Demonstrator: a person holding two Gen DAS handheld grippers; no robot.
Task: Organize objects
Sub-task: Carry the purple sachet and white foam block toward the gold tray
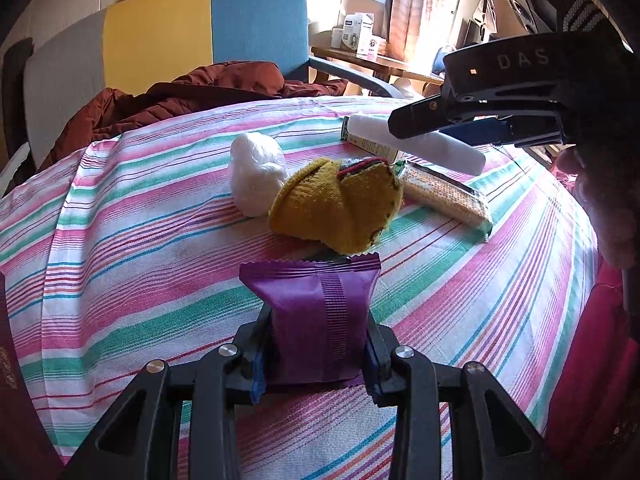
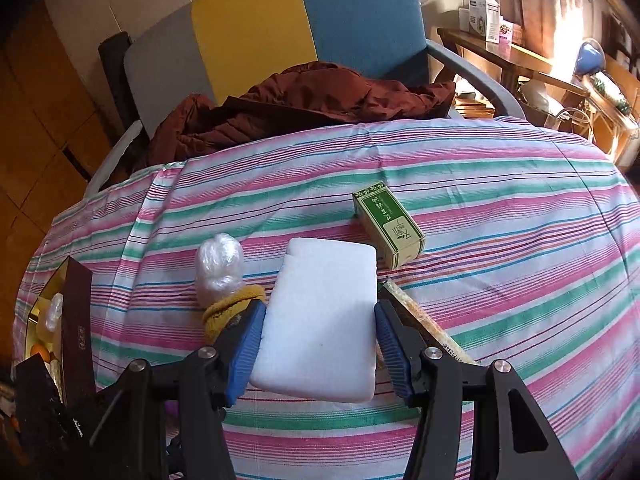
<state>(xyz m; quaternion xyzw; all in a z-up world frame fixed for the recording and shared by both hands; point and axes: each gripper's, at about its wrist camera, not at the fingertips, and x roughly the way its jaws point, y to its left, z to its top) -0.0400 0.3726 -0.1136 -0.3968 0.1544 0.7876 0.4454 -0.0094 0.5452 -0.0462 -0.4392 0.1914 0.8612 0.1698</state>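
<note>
Purple snack packet (image 1: 320, 320) sits clamped upright in the left tongs (image 1: 316, 364) above the striped tabletop (image 1: 120, 240) — the right tongs (image 2: 320, 340) grip a white foam block (image 2: 320, 320), with a green box (image 2: 388, 224) and yellow sock (image 1: 336, 208) beyond.

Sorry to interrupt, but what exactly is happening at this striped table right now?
A person is tidying small items with two handheld grippers. The left gripper is shut on a purple snack packet, and the right gripper holds a white foam block above the striped tablecloth. Not yet picked up are a yellow sock, a white plastic-wrapped bundle, a cracker pack and a green box.
</note>
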